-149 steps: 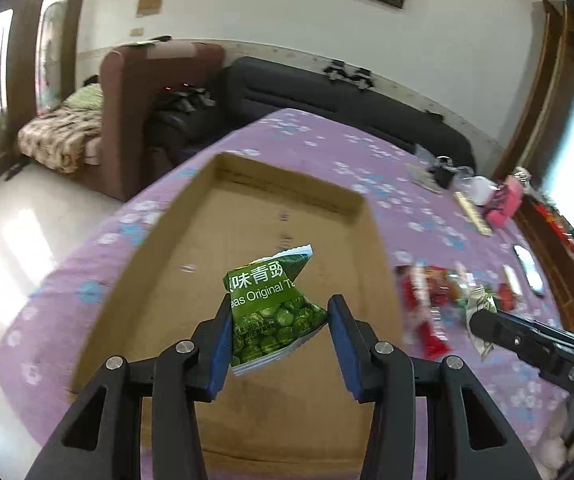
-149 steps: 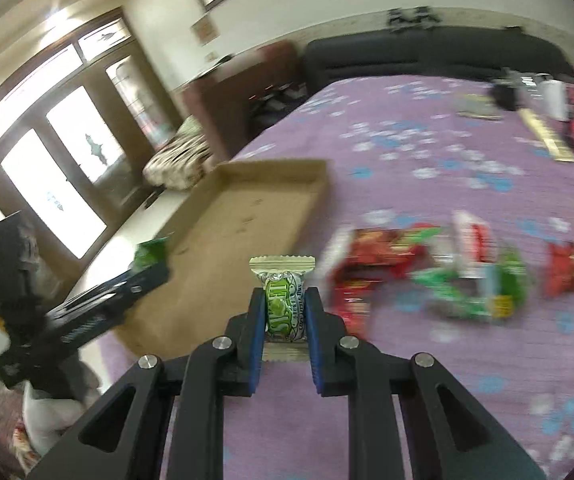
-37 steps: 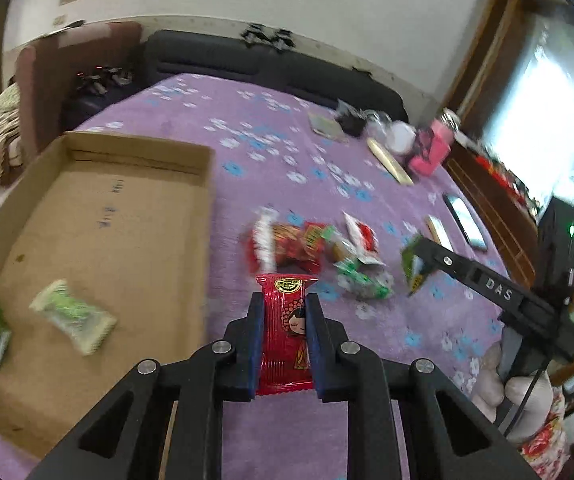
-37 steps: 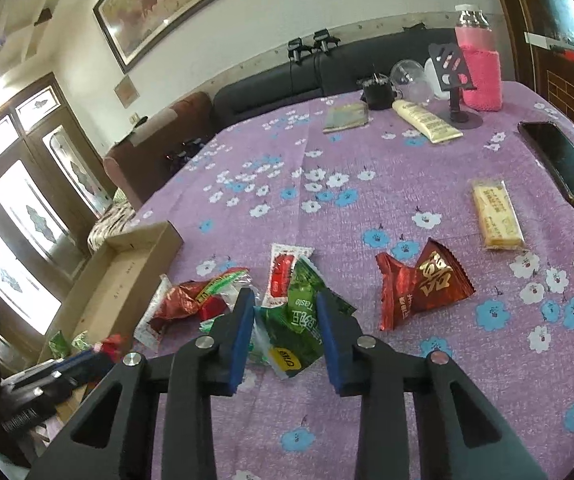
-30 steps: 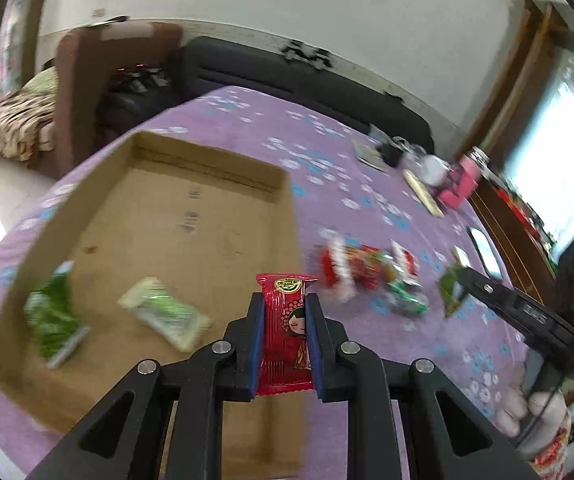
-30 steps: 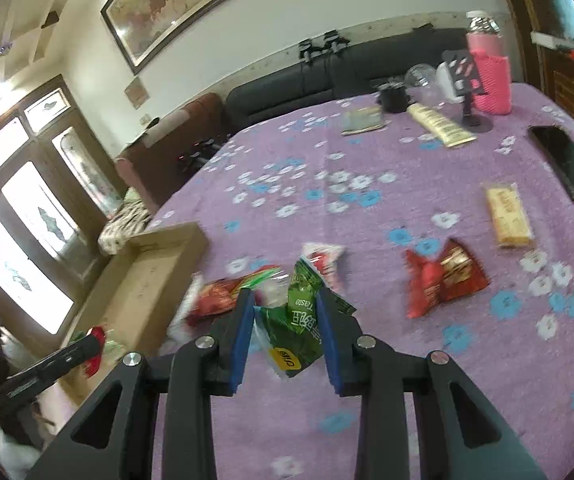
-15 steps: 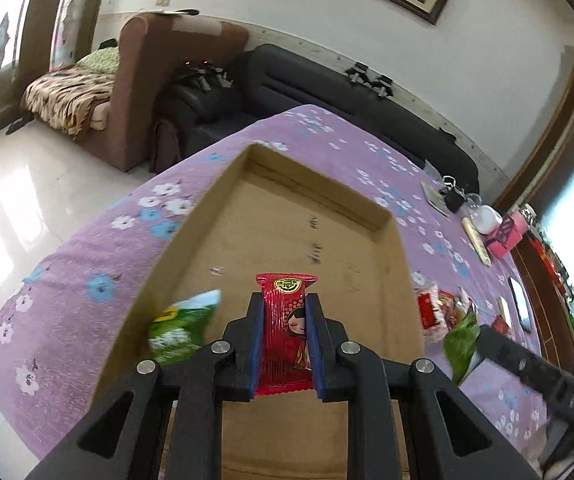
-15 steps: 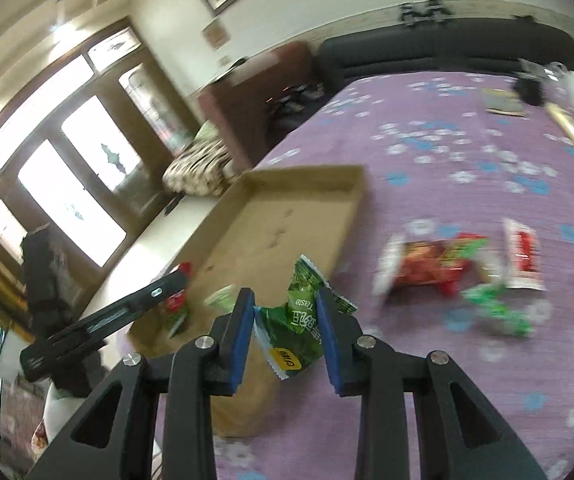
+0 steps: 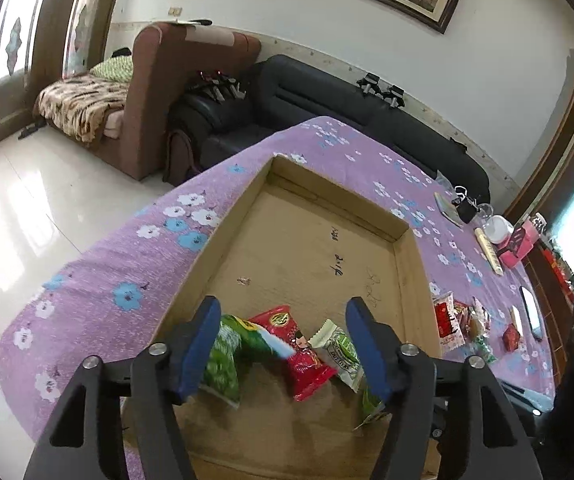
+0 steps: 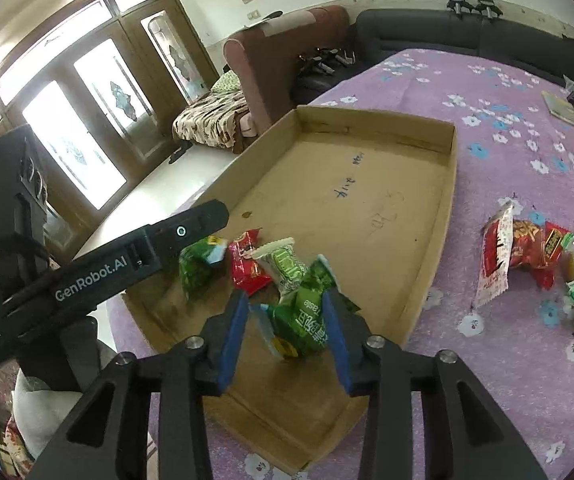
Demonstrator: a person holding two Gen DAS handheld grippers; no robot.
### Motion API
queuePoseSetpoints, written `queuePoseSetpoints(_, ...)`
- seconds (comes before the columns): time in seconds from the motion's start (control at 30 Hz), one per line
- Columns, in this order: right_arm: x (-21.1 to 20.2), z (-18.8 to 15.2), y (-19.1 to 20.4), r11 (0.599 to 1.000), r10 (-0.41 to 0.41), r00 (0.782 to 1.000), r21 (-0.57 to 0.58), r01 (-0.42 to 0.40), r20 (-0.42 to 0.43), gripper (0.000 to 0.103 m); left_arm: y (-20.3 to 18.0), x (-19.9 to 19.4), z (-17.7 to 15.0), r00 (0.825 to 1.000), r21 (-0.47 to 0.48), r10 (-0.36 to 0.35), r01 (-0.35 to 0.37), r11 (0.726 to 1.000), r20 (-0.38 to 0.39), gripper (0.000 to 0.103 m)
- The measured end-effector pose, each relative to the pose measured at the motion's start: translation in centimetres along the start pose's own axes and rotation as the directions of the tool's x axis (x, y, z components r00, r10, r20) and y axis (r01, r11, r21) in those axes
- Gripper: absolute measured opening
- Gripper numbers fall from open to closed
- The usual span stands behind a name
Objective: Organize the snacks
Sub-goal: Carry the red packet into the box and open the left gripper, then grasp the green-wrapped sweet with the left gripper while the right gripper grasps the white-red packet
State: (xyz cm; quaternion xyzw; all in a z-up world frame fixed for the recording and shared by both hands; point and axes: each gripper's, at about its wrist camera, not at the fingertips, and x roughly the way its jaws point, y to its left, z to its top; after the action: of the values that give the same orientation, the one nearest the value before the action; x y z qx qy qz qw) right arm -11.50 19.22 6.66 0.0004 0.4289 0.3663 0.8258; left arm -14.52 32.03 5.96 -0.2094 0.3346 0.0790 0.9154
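Note:
A shallow cardboard tray [image 9: 319, 200] [image 10: 449, 184] lies on the purple flowered tablecloth. My left gripper [image 9: 287, 350] is open above the tray's near end; a red snack packet [image 9: 301, 354] [image 10: 247, 268] lies below it, beside a green pea packet [image 9: 223, 360] [image 10: 195, 266] and a pale green candy [image 9: 339, 352] [image 10: 285, 266]. My right gripper [image 10: 285, 330] is open, with a green snack bag [image 10: 301, 320] loose between its fingers over the tray. The left gripper also shows in the right wrist view, at the tray's left side.
Several loose snack packets [image 10: 535, 254] [image 9: 459, 322] lie on the cloth right of the tray. A phone, a pink bottle [image 9: 521, 240] and small items sit at the far end. Sofas [image 9: 327, 100] stand behind the table; tiled floor lies left.
My left gripper has opened and the red packet has dropped into the tray. My right gripper has moved over the tray and opened, letting go of the green bag.

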Motion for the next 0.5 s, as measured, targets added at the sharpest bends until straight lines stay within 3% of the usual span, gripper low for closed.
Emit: queuePoseSetpoints(0.5,-4.9,-1.9,-3.2,0.996,-0.025,0.995,0.085,0.017,0.092,0.048,-5.3,-4.0,-1.2,0.99,0.159,0.102,-0.117,0.98,0.1,0.076)
